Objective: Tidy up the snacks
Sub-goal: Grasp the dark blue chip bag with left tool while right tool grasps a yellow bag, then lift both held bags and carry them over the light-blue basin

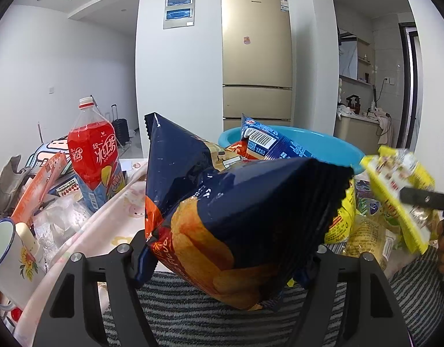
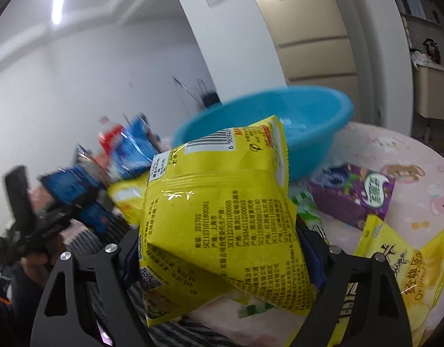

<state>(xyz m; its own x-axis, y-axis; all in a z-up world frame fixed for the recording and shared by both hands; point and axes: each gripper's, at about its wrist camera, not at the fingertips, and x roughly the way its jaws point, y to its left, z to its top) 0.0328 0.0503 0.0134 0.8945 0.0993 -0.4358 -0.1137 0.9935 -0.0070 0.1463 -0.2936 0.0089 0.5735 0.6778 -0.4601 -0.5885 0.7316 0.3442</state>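
Both grippers, tilted downward, clamp chip bags (image 1: pixel 236 217)

Navy-orange chip bag (image 1: pixel 236 217); yellow snack bag (image 2: pixel 222 217); turquoise basin (image 2: pixel 317 121); red-labelled bottle (image 1: pixel 93 156); grey-striped mat (image 1: pixel 193 312).

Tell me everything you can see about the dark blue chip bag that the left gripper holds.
The dark blue chip bag is a glossy, puffed foil pack with orange chips printed on its lower front and zigzag-cut sealed ends. It tilts, one end up at the left and the other pointing right. The left gripper is shut on it, its fingers pressing both sides near the lower end. It hangs above a striped grey cloth, in front of the blue basin.
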